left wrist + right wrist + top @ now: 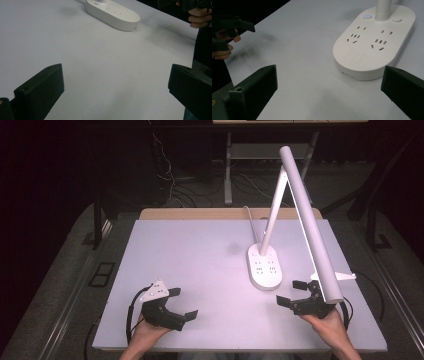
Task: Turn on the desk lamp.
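Note:
A white desk lamp stands on the table with its oval base (pixel 264 266) right of centre; the base carries power sockets and a small lit button (pixel 367 16). Its long lamp head (pixel 310 222) slants down toward the front right. My left gripper (pixel 182 303) rests open at the front left, empty, with the base (pixel 112 14) far ahead of it. At the front right my right gripper (pixel 292 292) is open and empty, just short of the base (pixel 374 42), partly under the lamp head.
The white table top (pixel 190 255) has a wooden strip along its far edge. The lamp's cord (pixel 248 217) runs off the back. Dark floor with cables and table legs lies beyond. The other hand and gripper (pixel 227 32) show at the left of the right gripper view.

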{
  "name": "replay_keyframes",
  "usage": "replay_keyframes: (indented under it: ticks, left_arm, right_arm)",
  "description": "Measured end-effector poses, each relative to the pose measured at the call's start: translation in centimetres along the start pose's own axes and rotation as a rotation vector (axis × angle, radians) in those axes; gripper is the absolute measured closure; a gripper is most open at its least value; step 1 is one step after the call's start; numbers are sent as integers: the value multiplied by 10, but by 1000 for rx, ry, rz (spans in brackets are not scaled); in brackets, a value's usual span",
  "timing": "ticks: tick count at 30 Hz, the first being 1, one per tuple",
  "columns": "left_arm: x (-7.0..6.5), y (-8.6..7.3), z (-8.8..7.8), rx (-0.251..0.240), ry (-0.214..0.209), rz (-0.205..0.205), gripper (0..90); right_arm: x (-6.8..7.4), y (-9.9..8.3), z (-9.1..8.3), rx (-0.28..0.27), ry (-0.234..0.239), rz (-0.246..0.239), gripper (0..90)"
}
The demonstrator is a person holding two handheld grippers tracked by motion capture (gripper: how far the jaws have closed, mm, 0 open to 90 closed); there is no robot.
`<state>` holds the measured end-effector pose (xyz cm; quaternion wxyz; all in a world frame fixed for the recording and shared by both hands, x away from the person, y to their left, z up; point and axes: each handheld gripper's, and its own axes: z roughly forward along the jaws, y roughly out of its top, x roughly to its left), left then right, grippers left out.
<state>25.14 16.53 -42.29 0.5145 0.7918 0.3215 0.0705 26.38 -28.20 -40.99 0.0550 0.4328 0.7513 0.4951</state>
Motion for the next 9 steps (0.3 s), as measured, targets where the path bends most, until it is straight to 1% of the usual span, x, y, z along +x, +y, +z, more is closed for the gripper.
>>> replay_keyframes:
  ticks: [2,7,9]
  left_arm:
    - [0,0,0,2,-1,0,0]
    - [0,0,0,1,-1,2,0]
    - [0,0,0,1,-3,2,0]
  right_arm:
    - [3,-4,2,3,-9,-12,4]
    - [9,-11,4,11,-12,-37,4]
    - [10,-12,4,9,-13,-38,4]
